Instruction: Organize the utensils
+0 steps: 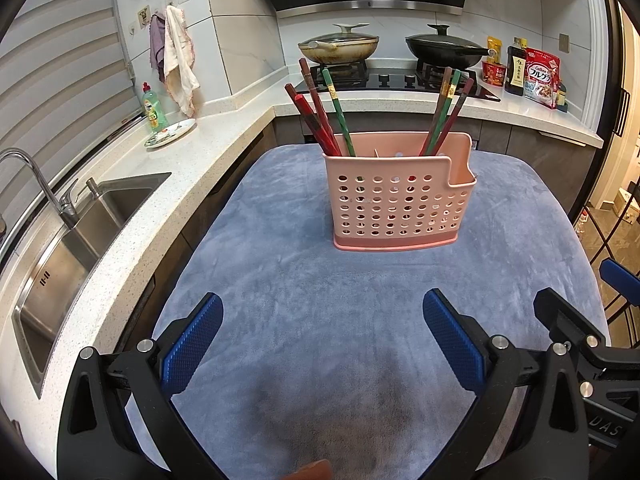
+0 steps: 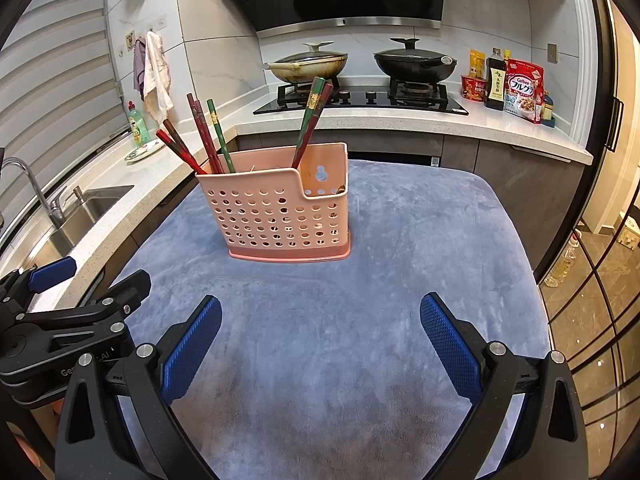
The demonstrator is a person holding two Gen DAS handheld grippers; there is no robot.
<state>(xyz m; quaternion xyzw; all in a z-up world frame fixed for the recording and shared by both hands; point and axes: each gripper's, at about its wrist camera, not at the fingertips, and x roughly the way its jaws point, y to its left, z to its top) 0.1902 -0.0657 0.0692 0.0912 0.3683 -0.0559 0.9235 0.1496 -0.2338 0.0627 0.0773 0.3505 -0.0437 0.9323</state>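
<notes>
A: Claws first. Left claw (image 1: 322, 338) and right claw (image 2: 320, 340) both hover with jaws spread wide, holding nothing, above the blue towel (image 1: 320, 288) that covers the counter.

B: Task objects?

A: Chopsticks (image 1: 320, 120) already stand in the pink holder (image 1: 400, 204), mid-towel and well apart from both claws. One cluster leans left; a second (image 1: 446, 112) leans right.

B: Best approach?

A: Probably from above, pinching one stick near its top and lifting along its lean so the holder does not tip.

B: Room?

A: Open towel all round; the sink (image 1: 80, 232) lies past the left edge, the stove (image 2: 360, 98) behind.
</notes>
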